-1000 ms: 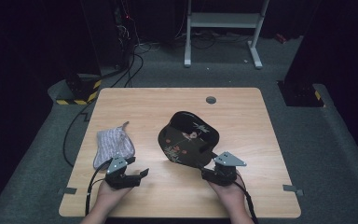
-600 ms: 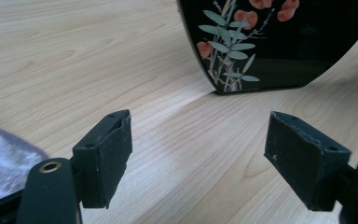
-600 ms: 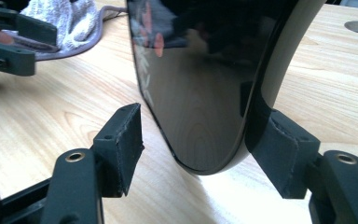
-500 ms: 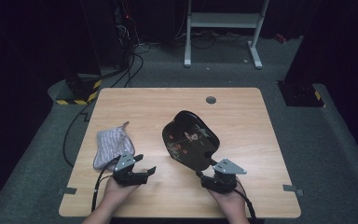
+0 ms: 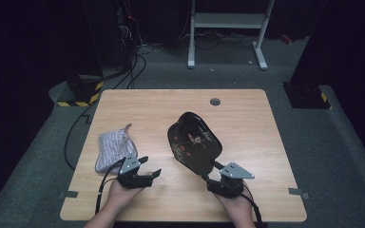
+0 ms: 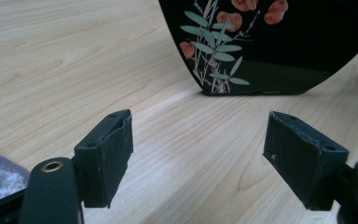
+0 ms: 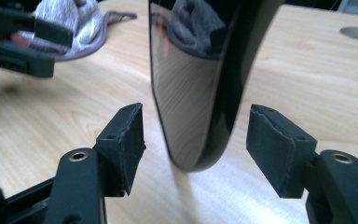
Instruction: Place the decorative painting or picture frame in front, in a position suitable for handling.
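A black lacquer tray (image 5: 192, 142) painted with red flowers and green leaves stands steeply tilted on its lower edge at mid-table. My right gripper (image 5: 210, 172) is at the tray's near corner. In the right gripper view the tray's glossy edge (image 7: 191, 93) reaches between the open jaws of that gripper (image 7: 196, 135), with a narrow gap on each side. My left gripper (image 5: 151, 166) stands open over bare wood, to the left of the tray, nothing between its pads (image 6: 107, 154). The left gripper view looks at the tray's painted face (image 6: 270, 46).
A grey knitted cloth pouch (image 5: 113, 149) lies on the wooden table (image 5: 138, 109) just behind the left gripper. A round cable hole (image 5: 215, 101) sits near the far edge. Beyond the table are floor cables (image 5: 133, 66), a striped box (image 5: 83, 92) and a white stand (image 5: 228, 23).
The tray has swung up from lying almost flat to standing steeply on its edge. Both hands have stayed nearly in place.
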{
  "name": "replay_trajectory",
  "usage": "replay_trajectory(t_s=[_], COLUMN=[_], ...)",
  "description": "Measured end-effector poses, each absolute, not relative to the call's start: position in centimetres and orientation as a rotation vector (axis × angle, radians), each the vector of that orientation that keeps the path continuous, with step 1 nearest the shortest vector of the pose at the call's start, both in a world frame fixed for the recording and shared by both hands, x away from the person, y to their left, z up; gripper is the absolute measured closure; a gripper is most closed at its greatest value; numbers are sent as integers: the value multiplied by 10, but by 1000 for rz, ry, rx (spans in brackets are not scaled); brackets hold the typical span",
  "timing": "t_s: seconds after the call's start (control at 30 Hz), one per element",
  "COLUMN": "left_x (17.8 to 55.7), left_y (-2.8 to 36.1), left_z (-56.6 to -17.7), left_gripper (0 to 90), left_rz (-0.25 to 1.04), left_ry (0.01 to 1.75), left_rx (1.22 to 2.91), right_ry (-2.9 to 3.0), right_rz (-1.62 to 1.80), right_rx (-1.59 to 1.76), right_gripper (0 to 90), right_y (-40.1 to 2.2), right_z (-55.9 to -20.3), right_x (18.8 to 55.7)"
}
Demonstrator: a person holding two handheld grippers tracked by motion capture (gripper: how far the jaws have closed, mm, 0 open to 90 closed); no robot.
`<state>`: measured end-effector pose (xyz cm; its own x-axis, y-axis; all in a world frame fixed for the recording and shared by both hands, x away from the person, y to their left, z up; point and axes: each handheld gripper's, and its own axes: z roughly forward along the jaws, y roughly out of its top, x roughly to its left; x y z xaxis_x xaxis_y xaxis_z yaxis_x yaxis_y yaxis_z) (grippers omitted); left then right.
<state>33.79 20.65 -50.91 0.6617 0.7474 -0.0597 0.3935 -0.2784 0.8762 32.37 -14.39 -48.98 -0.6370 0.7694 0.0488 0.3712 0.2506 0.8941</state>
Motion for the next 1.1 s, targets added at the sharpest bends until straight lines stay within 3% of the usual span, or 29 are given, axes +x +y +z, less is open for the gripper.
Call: replay_trajectory(t_s=[0.4, 0.57, 0.87, 1.1], left_x=[315, 305, 298, 300], left_y=[241, 256, 266, 263], left_z=[-510, -510, -511, -510], left_gripper=[240, 240, 242, 244], left_rz=[504, 529, 547, 542], left_ry=[993, 1041, 1068, 1056], left_rx=[1884, 1860, 1853, 1858], right_ry=[2046, 2021, 2033, 2048], right_rz=[1448, 1495, 1568, 1610], right_rx=[1001, 940, 910, 932], right_gripper=[396, 480, 766, 805], right_y=[-136, -129, -124, -121], right_z=[-473, -462, -458, -457], right_x=[350, 357, 362, 358])
